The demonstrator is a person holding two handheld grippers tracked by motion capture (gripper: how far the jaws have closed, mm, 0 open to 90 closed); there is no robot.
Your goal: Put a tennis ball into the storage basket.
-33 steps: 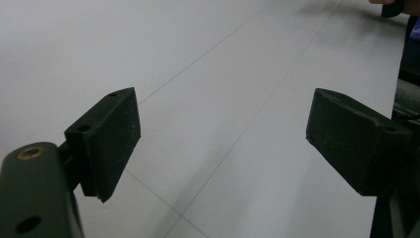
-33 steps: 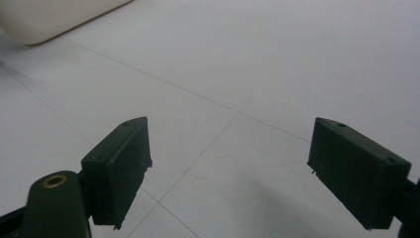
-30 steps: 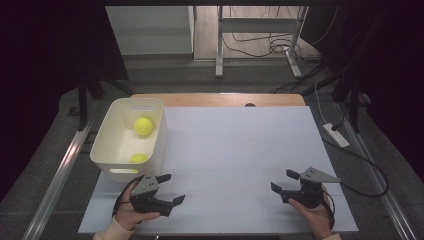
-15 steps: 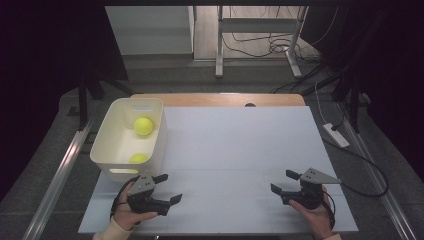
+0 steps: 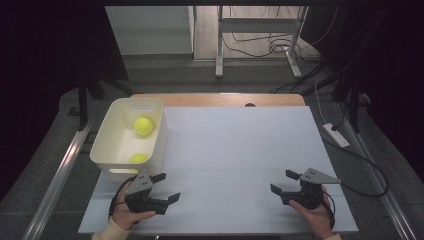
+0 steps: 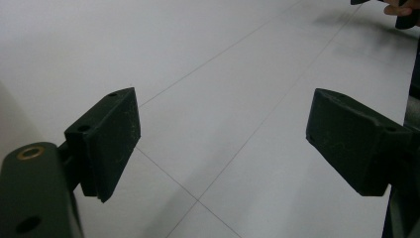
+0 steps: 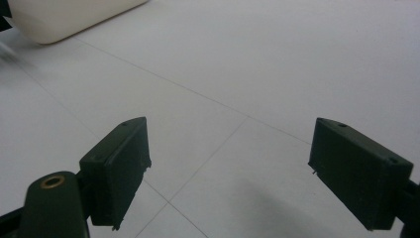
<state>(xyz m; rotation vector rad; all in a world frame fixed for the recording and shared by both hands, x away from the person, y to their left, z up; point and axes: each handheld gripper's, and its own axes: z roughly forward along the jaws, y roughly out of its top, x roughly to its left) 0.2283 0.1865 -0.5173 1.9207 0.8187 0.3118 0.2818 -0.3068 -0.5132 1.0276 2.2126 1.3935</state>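
A cream plastic bin (image 5: 109, 145) stands at the left of the white table and holds two yellow-green tennis balls, one (image 5: 143, 125) toward its far end and one (image 5: 138, 158) near its front wall. My left gripper (image 5: 167, 187) rests low on the table just in front of the bin, open, jaws wide with nothing between them; in the left gripper view its jaws (image 6: 223, 144) frame bare white surface. My right gripper (image 5: 283, 182) sits near the front right of the table, open and empty (image 7: 230, 168).
The white table top (image 5: 240, 145) stretches between the two grippers. A corner of the bin (image 7: 64, 17) appears at the top left of the right gripper view. A power strip (image 5: 336, 134) and cables lie on the floor to the right.
The left gripper has shifted slightly toward the front of the table. The right gripper has hardly moved.
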